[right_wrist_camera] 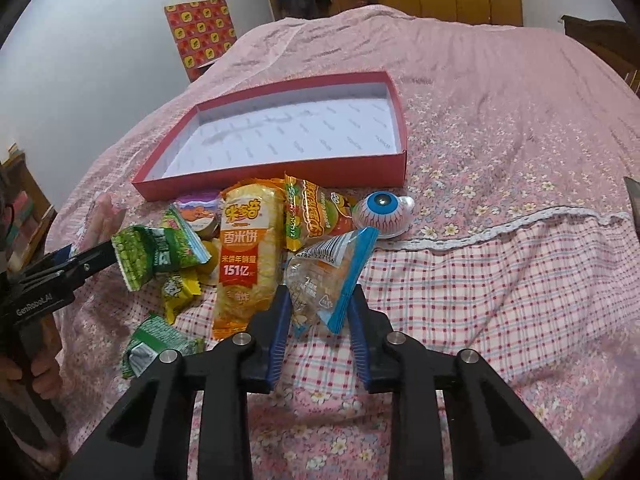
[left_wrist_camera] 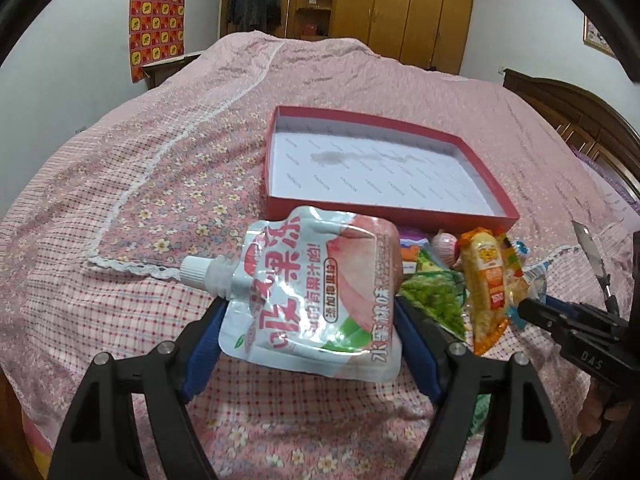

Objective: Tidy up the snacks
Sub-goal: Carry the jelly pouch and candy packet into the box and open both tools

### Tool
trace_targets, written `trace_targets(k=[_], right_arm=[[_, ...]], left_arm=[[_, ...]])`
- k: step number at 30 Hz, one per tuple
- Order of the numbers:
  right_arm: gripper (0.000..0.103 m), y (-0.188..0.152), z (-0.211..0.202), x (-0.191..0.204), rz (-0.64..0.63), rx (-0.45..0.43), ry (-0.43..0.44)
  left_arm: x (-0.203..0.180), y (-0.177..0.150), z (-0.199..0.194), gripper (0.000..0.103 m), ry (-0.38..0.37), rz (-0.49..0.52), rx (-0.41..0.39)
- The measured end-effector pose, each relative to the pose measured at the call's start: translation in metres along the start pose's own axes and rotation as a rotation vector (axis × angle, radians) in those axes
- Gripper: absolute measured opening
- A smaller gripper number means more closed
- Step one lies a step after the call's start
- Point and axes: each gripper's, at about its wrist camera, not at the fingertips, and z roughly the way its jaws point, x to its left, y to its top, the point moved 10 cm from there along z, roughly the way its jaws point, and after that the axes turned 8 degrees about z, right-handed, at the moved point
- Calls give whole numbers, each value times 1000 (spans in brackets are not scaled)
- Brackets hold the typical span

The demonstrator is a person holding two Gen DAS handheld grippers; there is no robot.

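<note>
While the red box sits on the bed, the left gripper clamps a peach jelly pouch. Right gripper pinches a clear blue-edged snack packet.

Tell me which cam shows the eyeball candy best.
Right wrist view: the eyeball candy lies in plain sight on the bedspread, blue iris up, near the red box's corner. Left wrist view shows only a sliver, behind the pouch and rice cracker pack.

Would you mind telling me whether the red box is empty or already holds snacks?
Empty: the red box shows only its bare white floor; the snacks lie outside it.
</note>
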Motion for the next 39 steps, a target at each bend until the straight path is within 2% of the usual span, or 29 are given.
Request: trace_targets(k=[12, 20, 28, 39], right_arm=[[25, -2, -46, 12, -11, -64, 22], [25, -3, -73, 29, -25, -92, 44], [25, 3, -74, 46, -91, -92, 45], [25, 32, -59, 54, -117, -80, 72]], left_arm=[[-10, 6, -43, 82, -9, 14, -64], [-17, 8, -59, 82, -41, 2, -48], [-26, 17, -52, 82, -82, 8, -30], [-26, 50, -35, 83, -57, 42, -38]])
